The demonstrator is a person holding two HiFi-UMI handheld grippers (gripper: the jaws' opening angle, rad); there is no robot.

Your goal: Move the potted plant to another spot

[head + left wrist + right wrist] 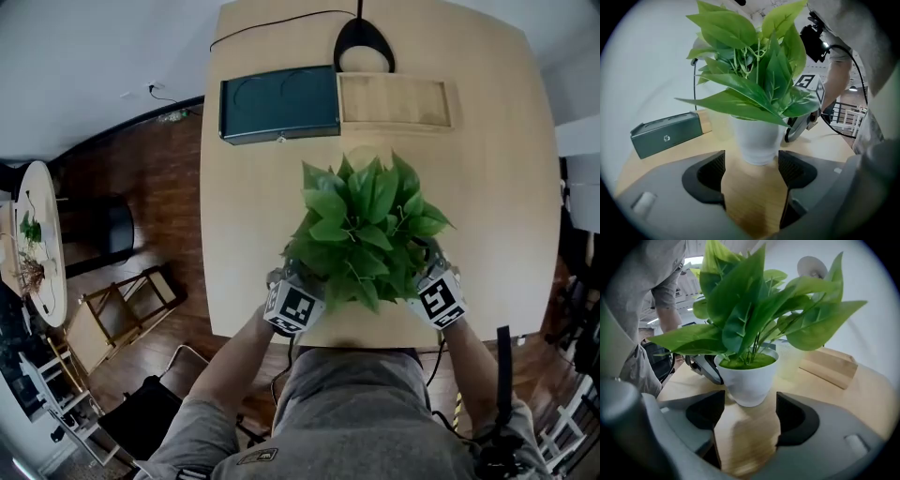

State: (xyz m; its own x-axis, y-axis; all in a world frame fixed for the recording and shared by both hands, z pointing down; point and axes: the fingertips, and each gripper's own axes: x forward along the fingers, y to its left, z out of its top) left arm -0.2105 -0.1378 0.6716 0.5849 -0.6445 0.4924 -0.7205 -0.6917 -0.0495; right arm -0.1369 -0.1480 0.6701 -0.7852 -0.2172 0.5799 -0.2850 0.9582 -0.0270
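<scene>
Left hand-held gripper (751,165) and right hand-held gripper (750,405) gape, angled downward.

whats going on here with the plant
A person stands at a wooden table with a tool in each hand, one on either side of a potted plant. The left tool and the right tool are both open, and the white pot sits just ahead of their jaws, not gripped. The plant stands upright near the person's edge of the table. It looks as if they are about to take it from both sides.
</scene>
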